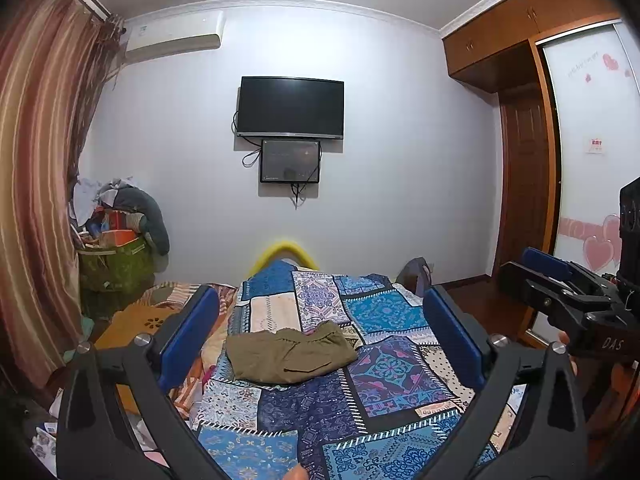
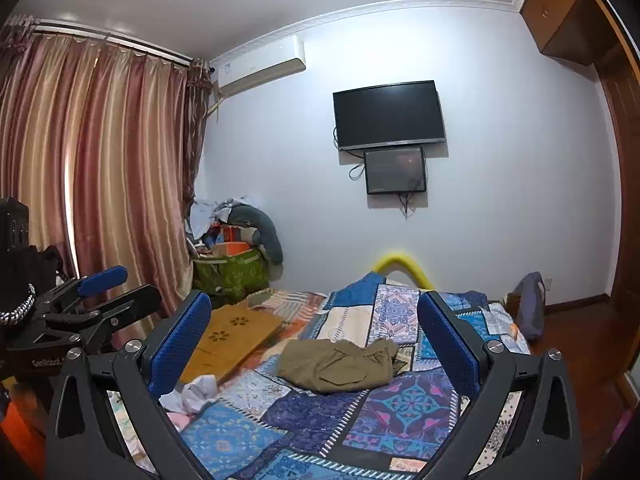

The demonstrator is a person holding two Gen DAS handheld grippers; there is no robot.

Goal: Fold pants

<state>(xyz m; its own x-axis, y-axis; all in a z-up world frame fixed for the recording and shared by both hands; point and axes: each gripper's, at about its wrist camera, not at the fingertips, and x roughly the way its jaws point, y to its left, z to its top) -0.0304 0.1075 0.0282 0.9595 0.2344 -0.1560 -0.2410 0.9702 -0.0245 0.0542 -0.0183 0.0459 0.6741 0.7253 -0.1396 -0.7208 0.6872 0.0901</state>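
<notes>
Both tongs spread wide, holding nothing, raised above the bed and aimed forward. Left gripper (image 1: 320, 332) blue-padded, black frame; right gripper (image 2: 314, 340) same build.

Olive-khaki cotton pants (image 1: 290, 356), bunched into a compact lump, lie on the blue patchwork quilt (image 1: 376, 412), ahead of and below both tongs, framed between the fingers in each wrist view (image 2: 336, 366). Apart from both grippers, no contact. In the left view the right tool shows off to the right side (image 1: 560, 280); in the right view the left tool shows at left (image 2: 96, 292).

Handling guess: light, soft, limp fabric, will sag and drape when lifted, not slippery against the ribbed pads, nothing fragile. Layers look overlapped, so a pinch may catch several plies. Waistband seems to run along the far edge, where gathered folds show; cannot tell for sure. Best hold probably two far corners, one per tong, then lift and shake out flat before folding.

Beside the left tong: yellow-brown wooden board with flower cutouts (image 2: 234, 338), white crumpled cloth (image 2: 196, 394).
</notes>
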